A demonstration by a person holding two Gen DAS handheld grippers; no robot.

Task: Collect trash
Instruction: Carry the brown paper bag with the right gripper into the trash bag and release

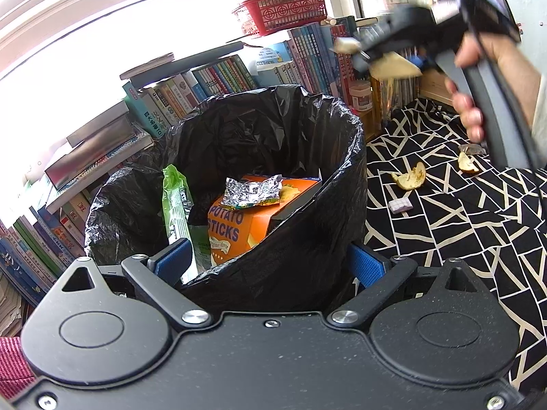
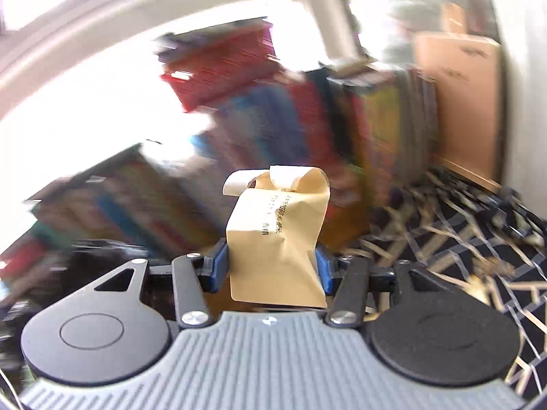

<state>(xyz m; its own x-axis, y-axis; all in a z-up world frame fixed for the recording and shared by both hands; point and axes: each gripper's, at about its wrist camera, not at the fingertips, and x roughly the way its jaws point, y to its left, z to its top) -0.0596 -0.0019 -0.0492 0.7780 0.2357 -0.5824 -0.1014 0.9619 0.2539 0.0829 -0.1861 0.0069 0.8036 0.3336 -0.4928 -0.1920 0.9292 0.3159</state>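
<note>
A bin lined with a black bag (image 1: pixel 273 143) fills the left wrist view. My left gripper (image 1: pixel 270 266) has its blue pads (image 1: pixel 367 266) wide apart on the bin's near wall. Inside lie an orange Potato Sticks box (image 1: pixel 236 222), a crumpled foil wrapper (image 1: pixel 253 191) and a green wrapper (image 1: pixel 176 201). My right gripper (image 2: pixel 271 266) is shut on a tan paper packet (image 2: pixel 277 239), which stands up between the pads. From the left, this gripper (image 1: pixel 372 58) hangs high above the bin's right side with the packet (image 1: pixel 393 66), held by a hand (image 1: pixel 471 109).
On the black-and-white patterned cloth (image 1: pixel 461 239) right of the bin lie two peel pieces (image 1: pixel 410 177) (image 1: pixel 466 164), a small white packet (image 1: pixel 399 204) and a clear wrapper (image 1: pixel 473 148). Rows of books (image 1: pixel 218 78) and a red basket (image 1: pixel 280 10) stand behind the bin.
</note>
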